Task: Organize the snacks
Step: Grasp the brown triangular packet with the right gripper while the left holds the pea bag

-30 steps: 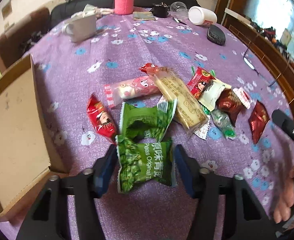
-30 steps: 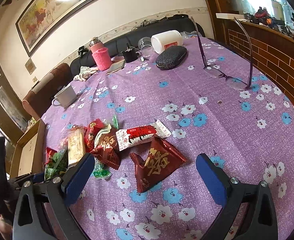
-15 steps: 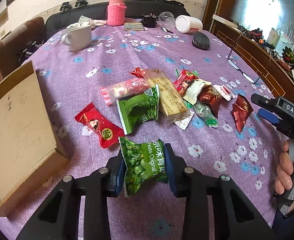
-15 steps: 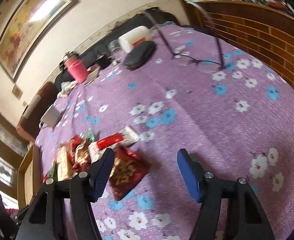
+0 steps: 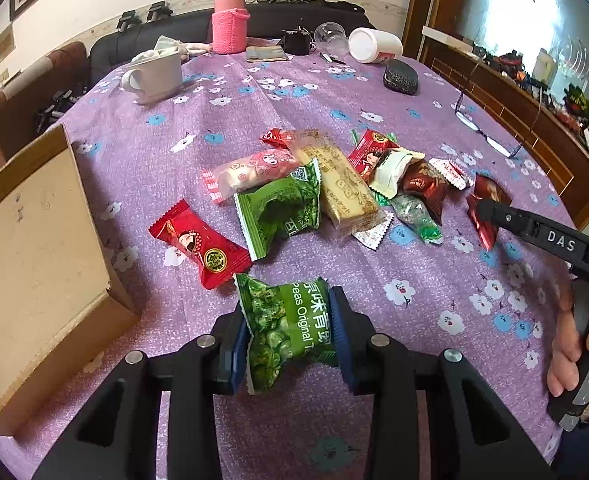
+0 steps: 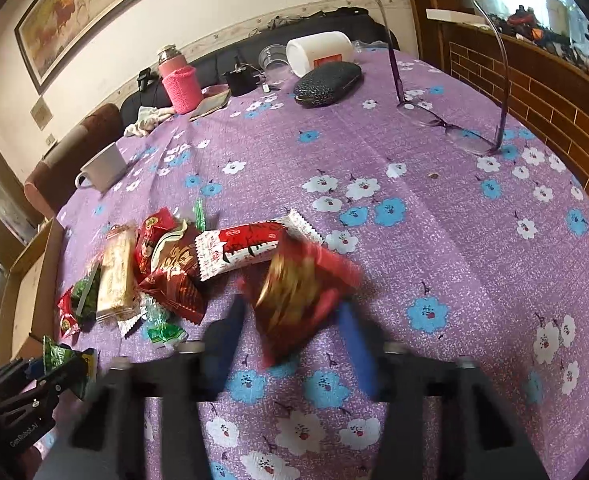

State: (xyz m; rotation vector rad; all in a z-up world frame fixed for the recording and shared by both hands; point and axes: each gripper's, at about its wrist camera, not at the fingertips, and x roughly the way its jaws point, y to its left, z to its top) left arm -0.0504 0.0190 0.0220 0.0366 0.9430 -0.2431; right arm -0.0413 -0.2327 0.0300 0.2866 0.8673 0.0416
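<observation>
My left gripper [image 5: 288,330] pinches the green pea packet [image 5: 288,330] mid-body, box [image 5: 34,248] at nine o'clock. My right gripper [image 6: 290,340] has just been closing round the dark red packet [image 6: 298,296]; blur hides pad contact. Both packets look light, crinkly, slippery; grip the middles.

A home's dining or living room: a round table [image 6: 474,240] under a purple flowered cloth, a dark sofa [image 5: 182,28] along the far wall, a framed horse painting [image 6: 94,12] at upper left, a white mug [image 5: 156,76] and reading glasses [image 6: 450,124].
</observation>
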